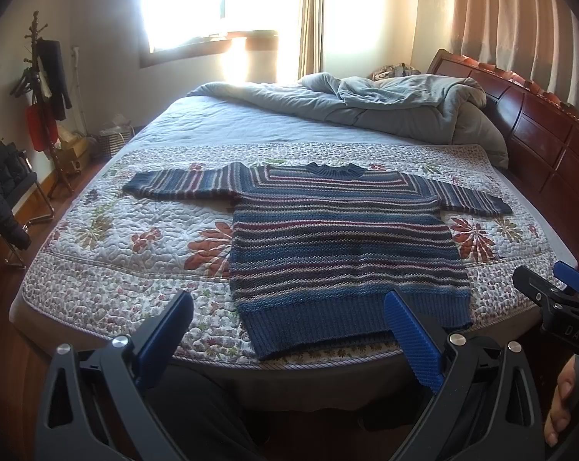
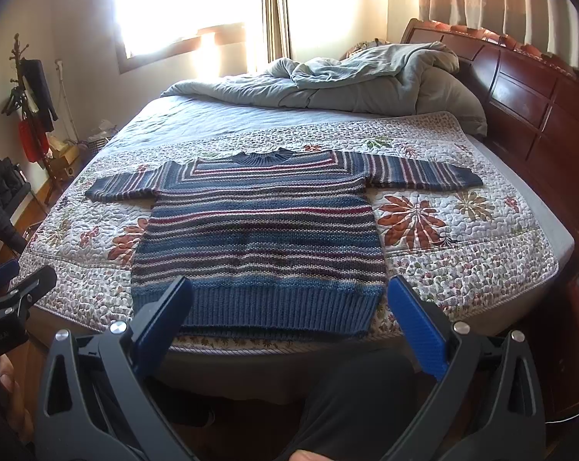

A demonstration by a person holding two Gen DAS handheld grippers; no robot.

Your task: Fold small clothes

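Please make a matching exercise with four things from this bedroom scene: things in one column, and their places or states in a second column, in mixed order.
Things:
1. striped knitted sweater
2. crumpled grey duvet
3. wooden coat stand
4. left gripper

Places or states:
A. open, holding nothing
B. bunched by the dark wooden headboard
C. spread flat, sleeves out, on the floral quilt
D. on the floor beside the bed

Pairs: 1-C, 2-B, 3-D, 4-A

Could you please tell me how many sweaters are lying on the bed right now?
1: the striped sweater lies flat on the floral quilt, sleeves spread; the rumpled duvet could hide more.
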